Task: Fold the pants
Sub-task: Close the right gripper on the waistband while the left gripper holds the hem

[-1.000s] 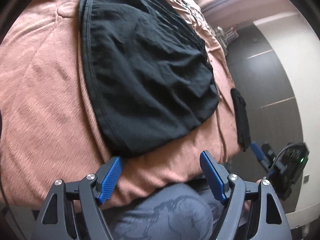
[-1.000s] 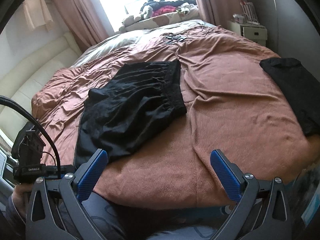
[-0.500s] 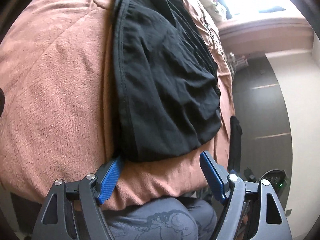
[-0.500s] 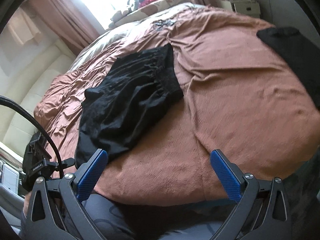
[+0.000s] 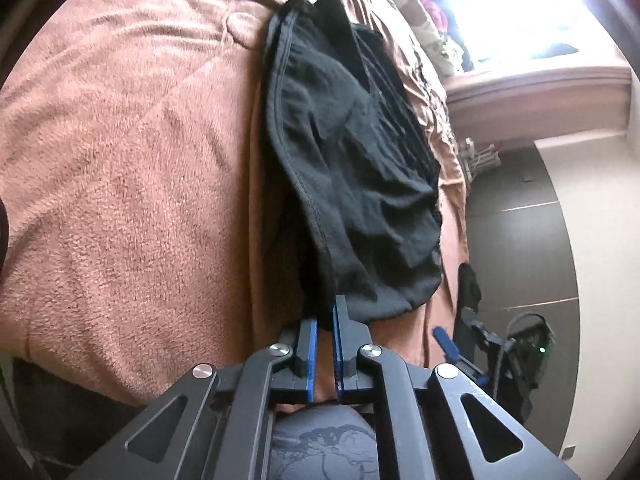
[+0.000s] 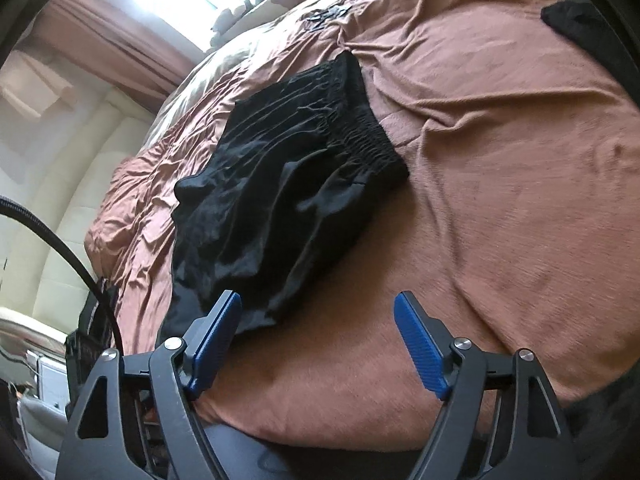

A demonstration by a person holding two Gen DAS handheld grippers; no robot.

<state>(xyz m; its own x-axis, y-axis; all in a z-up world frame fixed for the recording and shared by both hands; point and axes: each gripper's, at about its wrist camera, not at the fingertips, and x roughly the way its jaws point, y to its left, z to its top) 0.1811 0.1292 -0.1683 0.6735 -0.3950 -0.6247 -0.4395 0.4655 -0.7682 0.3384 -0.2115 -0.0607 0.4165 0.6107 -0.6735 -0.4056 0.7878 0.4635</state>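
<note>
Left gripper pinching the pants hem, fold starting.
Right gripper hanging wide open; probably needs grabbing the nearer corner next.

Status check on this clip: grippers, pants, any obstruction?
Left gripper shut on near hem of black pants. Right gripper open, above brown blanket, holding nothing. Pants unfolded, wrinkled. Second dark garment far off, not obstructing.

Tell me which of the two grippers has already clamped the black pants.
The left gripper: its fingers are shut on the near hem of the black pants. The right gripper hangs open above the bedspread.
</note>
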